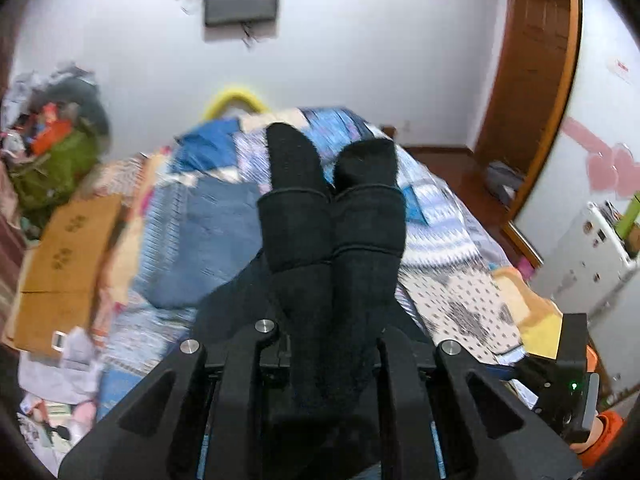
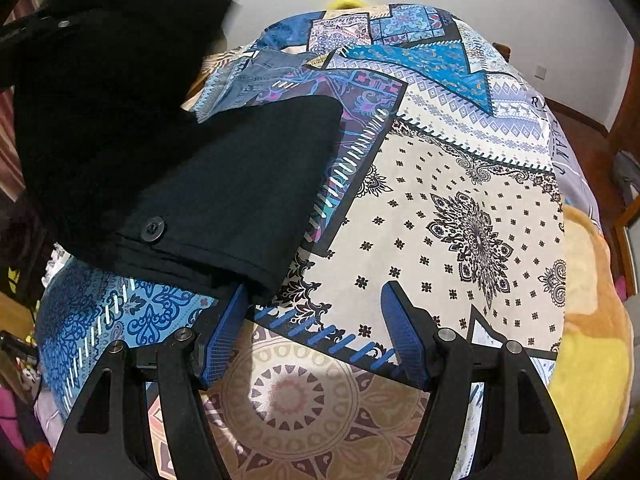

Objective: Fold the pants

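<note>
Your left gripper (image 1: 332,196) is clamped on the black pants (image 2: 208,184), fingers buried in cloth. Right gripper (image 2: 316,332) is spread, empty, the pants' folded part at its 10 o'clock on the bedspread (image 2: 460,208).

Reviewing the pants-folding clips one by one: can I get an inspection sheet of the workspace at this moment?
Surface: bed with patchwork bedspread, blue, white and beige prints.
Job's things: black pants, waist end with button lying flat on the bed; other end lifted and draped over the left gripper.
Clutter: folded jeans farther up the bed; cardboard box and a pile of bags beside it.
Grippers: left gripper closed on pants fabric; right gripper open, low over the bedspread, one pad at the pants' edge.
Cables: nothing seen.
Surroundings: white wall, wooden door frame, yellow blanket.
</note>
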Available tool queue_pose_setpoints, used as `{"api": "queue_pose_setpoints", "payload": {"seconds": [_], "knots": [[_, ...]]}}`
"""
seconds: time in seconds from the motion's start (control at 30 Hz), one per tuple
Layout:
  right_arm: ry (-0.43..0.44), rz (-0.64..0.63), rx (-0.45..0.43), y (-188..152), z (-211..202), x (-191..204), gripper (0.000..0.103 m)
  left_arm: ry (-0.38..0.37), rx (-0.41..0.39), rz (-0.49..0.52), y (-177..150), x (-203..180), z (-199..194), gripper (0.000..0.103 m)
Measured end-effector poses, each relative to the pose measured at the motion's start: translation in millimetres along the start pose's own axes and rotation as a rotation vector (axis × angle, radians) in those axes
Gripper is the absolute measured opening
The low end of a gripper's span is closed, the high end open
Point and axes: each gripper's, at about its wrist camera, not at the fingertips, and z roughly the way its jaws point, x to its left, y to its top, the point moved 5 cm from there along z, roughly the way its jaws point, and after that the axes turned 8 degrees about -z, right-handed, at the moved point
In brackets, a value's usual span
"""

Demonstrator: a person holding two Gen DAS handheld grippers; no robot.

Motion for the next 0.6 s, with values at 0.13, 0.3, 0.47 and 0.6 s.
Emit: {"api": "queue_pose_setpoints", "payload": {"seconds": [0.13,0.3,0.47,0.6], "knots": [[0.005,0.005,-0.005,-1,-1,0,0.066,-0.032,0.097,0.019,-23,-22,36,0.012],[0.010,0.007,-0.008,-1,-1,0,0.066,-0.063,0.179,0.071,-54,-46,58,0.013],[0.004,0.008,-0.005,-1,-3,1,0.066,-0.037,0.270,0.119,-71,-54,64,0.018],[0.004,-0.004,-0.011,-1,-8,8,0.066,-0.024,0.328,0.119,-74,-49,64,0.021]]}}
